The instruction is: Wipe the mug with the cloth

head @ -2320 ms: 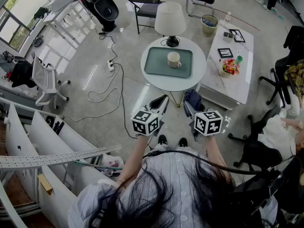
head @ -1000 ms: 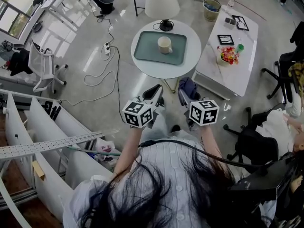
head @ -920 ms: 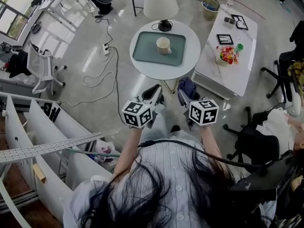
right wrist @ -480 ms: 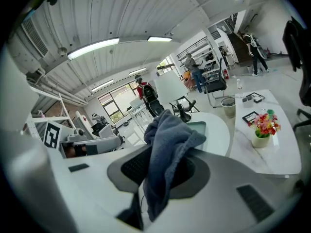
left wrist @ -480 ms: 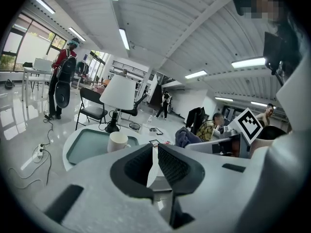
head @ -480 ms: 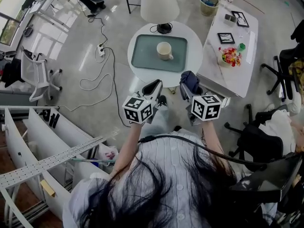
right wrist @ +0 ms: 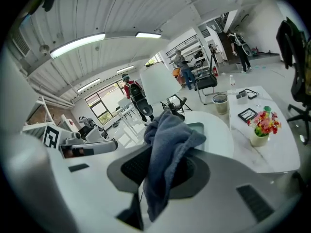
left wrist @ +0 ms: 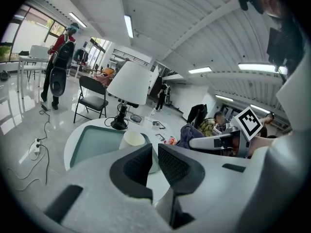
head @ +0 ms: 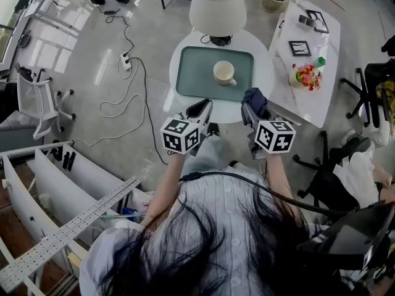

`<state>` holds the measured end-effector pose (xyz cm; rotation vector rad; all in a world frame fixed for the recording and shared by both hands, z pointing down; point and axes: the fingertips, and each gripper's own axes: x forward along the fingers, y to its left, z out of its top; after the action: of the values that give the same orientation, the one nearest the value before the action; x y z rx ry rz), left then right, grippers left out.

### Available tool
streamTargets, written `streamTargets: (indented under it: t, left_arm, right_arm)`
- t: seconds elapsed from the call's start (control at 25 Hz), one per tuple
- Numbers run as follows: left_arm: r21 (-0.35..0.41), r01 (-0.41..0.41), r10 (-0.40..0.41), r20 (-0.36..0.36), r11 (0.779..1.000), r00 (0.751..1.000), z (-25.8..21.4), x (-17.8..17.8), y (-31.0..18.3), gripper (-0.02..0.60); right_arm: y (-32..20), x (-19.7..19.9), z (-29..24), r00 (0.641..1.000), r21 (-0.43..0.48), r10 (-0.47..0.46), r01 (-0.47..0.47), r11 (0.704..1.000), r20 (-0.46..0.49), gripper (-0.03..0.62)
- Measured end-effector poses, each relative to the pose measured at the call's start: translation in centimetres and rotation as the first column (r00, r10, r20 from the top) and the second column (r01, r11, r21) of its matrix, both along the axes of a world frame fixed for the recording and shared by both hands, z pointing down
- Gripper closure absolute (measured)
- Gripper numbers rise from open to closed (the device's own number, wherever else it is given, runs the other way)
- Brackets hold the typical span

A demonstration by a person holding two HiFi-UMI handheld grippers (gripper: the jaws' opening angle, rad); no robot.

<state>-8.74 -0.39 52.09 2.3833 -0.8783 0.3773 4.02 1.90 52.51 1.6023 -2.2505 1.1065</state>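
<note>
A lamp (head: 217,5) stands on a round white table (head: 266,82) on glossy grey floor (head: 92,106).

The mug (head: 224,73) sits on the tray (head: 194,73), right of its middle, on the round bench (head: 264,73). The lamp (head: 217,5) stands behind the tray. A second bench (head: 308,106) lies to the right, carrying a flower pot (head: 306,77). The left hand-held gripper (head: 200,108) and the right hand-held gripper (head: 250,108) hang side by side at the round bench's near edge. The cloth (head: 254,96) sits between the right one's jaws.
</note>
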Motion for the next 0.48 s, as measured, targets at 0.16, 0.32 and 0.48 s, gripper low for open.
streamTargets:
  t: [0.16, 0.32, 0.48]
  left_arm:
    - [-0.029, -0.066, 0.066, -0.001, 0.997, 0.998, 1.0, 0.6, -1.4, 0.551]
    - [-0.072, -0.141, 0.143, 0.015, 0.987, 0.99, 2.6, 1.4, -1.5, 0.549]
    - [-0.092, -0.213, 0.217, 0.036, 0.973, 0.975, 4.0, 3.0, -1.1, 0.549]
  right_arm:
    - [-2.0, -0.2, 0.2, 0.999, -0.011, 0.042, -0.042, 0.999, -0.009, 0.5]
    - [-3.2, -0.8, 0.8, 0.998, -0.028, 0.062, -0.063, 0.998, -0.022, 0.5]
    - [-3.7, -0.8, 1.1, 0.997, -0.034, 0.068, -0.069, 0.997, -0.043, 0.5]
